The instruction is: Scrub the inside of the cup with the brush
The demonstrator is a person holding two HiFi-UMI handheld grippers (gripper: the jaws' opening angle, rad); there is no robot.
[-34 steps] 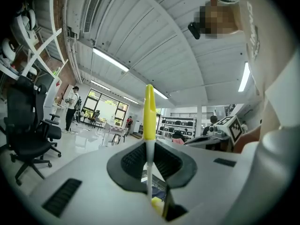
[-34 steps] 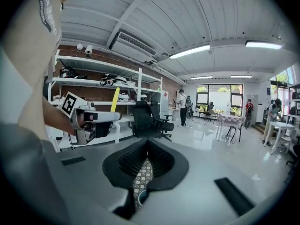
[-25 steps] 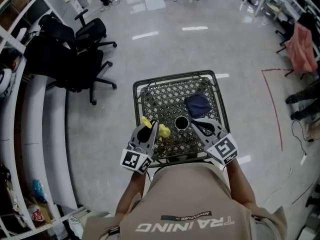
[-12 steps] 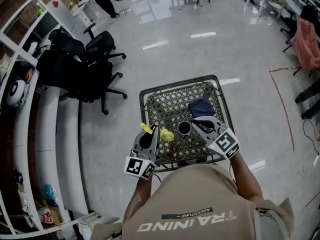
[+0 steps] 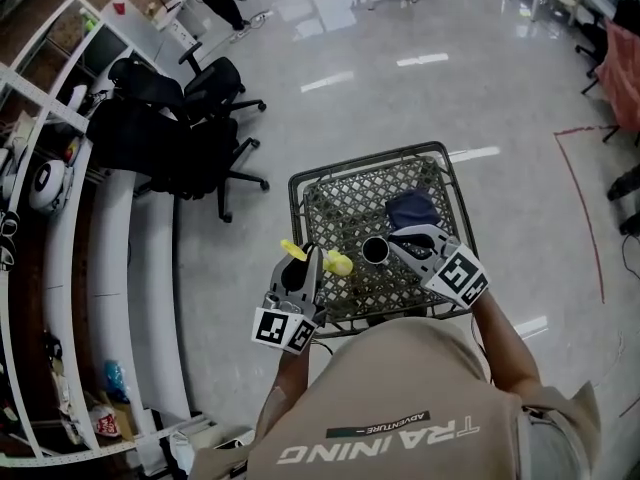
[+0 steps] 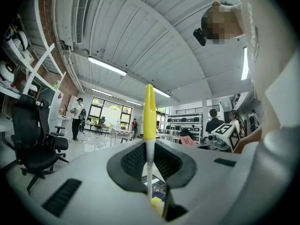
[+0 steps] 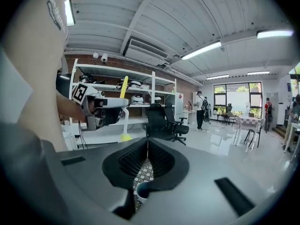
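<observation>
A dark cup [image 5: 375,251] stands upright near the front of a small metal mesh table [image 5: 330,194]. My left gripper [image 5: 311,255] hovers just left of the cup, shut on a yellow brush [image 5: 338,263] that lies crosswise between its jaws. In the left gripper view the brush's yellow handle [image 6: 149,111] sticks up out of the closed jaws. My right gripper [image 5: 393,239] hangs just right of the cup, shut with nothing in it. Its jaws meet above the cup [image 7: 140,190] in the right gripper view, where the left gripper [image 7: 101,109] also shows.
A dark blue cloth [image 5: 412,209] lies on the table behind the cup. Black office chairs [image 5: 185,133] stand on the shiny floor to the left. White shelving [image 5: 55,183] runs along the left side. A red line [image 5: 585,218] marks the floor at right.
The head view has drifted, so the table sits a little to the right. Both grippers keep about the same places beside the cup, and the brush stays held.
</observation>
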